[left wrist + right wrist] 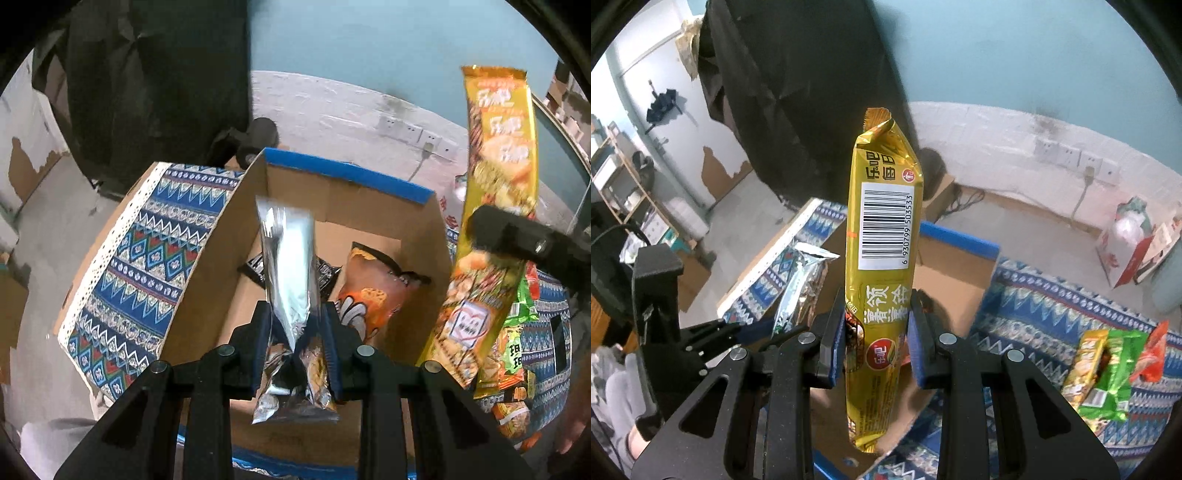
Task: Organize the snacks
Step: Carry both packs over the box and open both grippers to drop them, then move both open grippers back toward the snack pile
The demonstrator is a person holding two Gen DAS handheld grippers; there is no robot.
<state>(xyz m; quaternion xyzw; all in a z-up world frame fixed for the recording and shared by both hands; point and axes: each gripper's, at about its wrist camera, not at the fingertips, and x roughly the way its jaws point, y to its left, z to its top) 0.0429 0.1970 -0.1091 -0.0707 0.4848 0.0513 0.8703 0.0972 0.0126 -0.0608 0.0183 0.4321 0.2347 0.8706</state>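
An open cardboard box (347, 173) with blue-taped rims stands on a patterned blue cloth. My left gripper (295, 314) hangs over the box, shut on a silver snack packet (288, 266) that stands upright between its pads. An orange packet (373, 295) and a black packet (255, 267) lie on the box floor. My right gripper (877, 314) is shut on a long yellow snack packet (886, 221), held upright above the box's near corner. In the right wrist view the left gripper (753, 328) and its silver packet (805, 284) show at the left.
Several loose snack packets (1108, 369), yellow, green and orange, lie on the cloth (1052, 314) to the right of the box. A black drape (798, 92) hangs behind the table. Wall sockets (1071, 155) and a white bag (1126, 236) sit by the far wall.
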